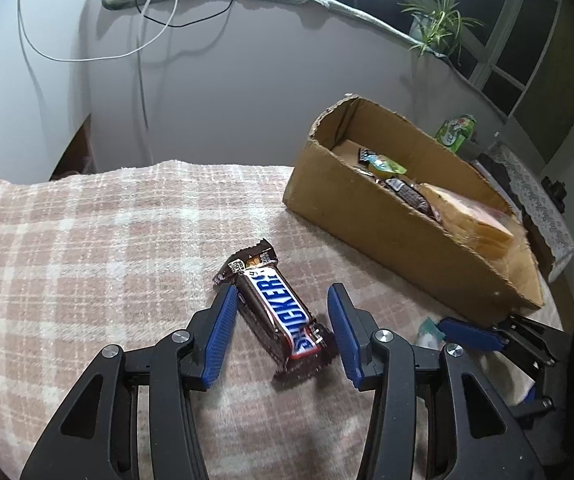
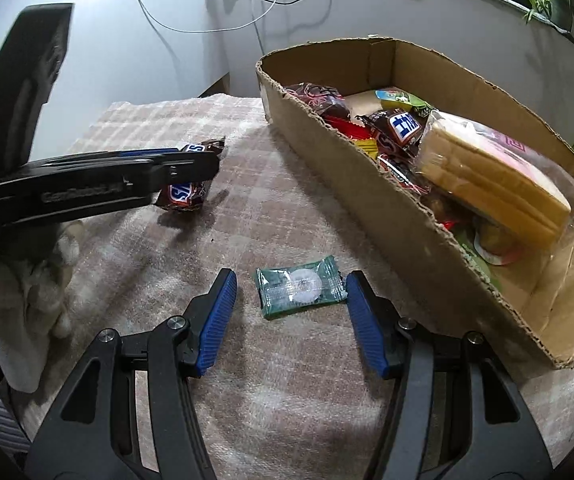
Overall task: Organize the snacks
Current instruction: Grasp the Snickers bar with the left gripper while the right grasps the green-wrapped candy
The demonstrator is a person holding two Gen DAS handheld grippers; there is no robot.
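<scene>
A Snickers bar (image 1: 277, 308) lies on the checked cloth between the spread fingers of my left gripper (image 1: 281, 300), which is open around it; the left pad (image 1: 223, 328) touches or nearly touches its side. The bar also shows in the right wrist view (image 2: 185, 192), partly behind the left gripper. My right gripper (image 2: 291, 284) is open, with a small green-wrapped candy (image 2: 301, 288) on the cloth between its fingers, close to the right pad (image 2: 363, 320). A cardboard box (image 2: 367, 184) holds several snacks, including a wafer pack (image 2: 491, 176).
The box (image 1: 367, 216) stands at the right of the cloth-covered table (image 1: 87, 240). A wall with hanging cables is behind. A green packet (image 1: 457, 130) and a potted plant (image 1: 435, 20) are beyond the box. A gloved hand (image 2: 27, 272) holds the left gripper.
</scene>
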